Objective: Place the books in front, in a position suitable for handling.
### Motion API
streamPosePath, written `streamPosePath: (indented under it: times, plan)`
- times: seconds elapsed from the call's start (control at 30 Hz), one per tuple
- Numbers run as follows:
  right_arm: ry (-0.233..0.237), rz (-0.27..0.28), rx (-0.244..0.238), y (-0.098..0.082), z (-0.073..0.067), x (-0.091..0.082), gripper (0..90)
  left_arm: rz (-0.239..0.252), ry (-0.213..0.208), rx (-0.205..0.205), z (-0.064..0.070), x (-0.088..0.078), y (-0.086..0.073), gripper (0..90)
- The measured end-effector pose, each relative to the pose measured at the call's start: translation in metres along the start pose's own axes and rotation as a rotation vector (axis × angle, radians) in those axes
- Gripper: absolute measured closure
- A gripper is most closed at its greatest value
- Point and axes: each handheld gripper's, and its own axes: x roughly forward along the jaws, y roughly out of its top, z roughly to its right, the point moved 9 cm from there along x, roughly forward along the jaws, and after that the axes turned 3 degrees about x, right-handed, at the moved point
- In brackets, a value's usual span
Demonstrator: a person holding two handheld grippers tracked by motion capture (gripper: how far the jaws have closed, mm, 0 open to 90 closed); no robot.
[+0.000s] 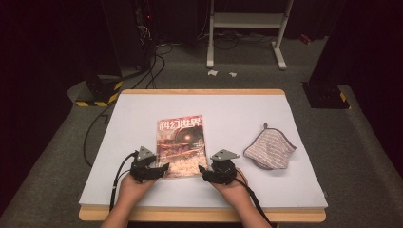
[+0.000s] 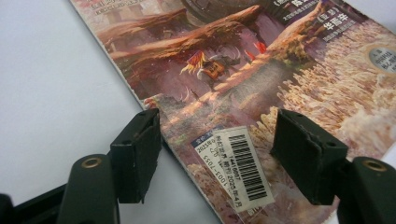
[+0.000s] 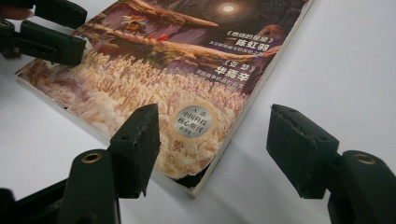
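A magazine (image 1: 181,145) with a reddish illustrated cover lies flat in the middle of the white table (image 1: 247,111). My left gripper (image 1: 160,170) sits at its near left corner, open. In the left gripper view the jaws (image 2: 219,154) straddle that corner of the magazine (image 2: 233,70), with a barcode sticker (image 2: 243,168) between them and neither pad pressing on it. My right gripper (image 1: 204,172) is at the near right corner, also open. Its jaws (image 3: 215,149) stand either side of the magazine (image 3: 177,60) corner, which curls up slightly. The left gripper (image 3: 46,35) appears at the top left of that view.
A grey striped cloth (image 1: 269,150) with a hanging loop lies on the table to the right of the magazine. The table's wooden front edge (image 1: 199,214) is just below my hands. Cables (image 1: 142,71) and a white stand (image 1: 247,28) are on the floor beyond.
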Motion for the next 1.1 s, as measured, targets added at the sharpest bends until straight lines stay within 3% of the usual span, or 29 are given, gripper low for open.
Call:
streamPosePath:
  times: [0.3, 0.47, 0.97, 1.1]
  plan:
    - [-0.041, -0.007, 0.006, -0.005, 0.012, -0.004, 34.8, 0.000, -0.024, 0.053, 0.019, 0.008, 0.007, 33.3]
    - [-0.066, -0.008, 0.036, -0.010, 0.024, -0.011, 35.4, -0.003, -0.020, 0.095, 0.028, 0.012, 0.012, 33.4]
    - [-0.138, -0.012, 0.088, -0.025, 0.051, -0.031, 37.2, 0.013, -0.092, 0.158, 0.067, 0.034, 0.028, 33.6]
    - [-0.154, -0.020, 0.110, -0.028, 0.061, -0.032, 37.4, -0.002, -0.097, 0.150, 0.068, 0.035, 0.030, 33.7]
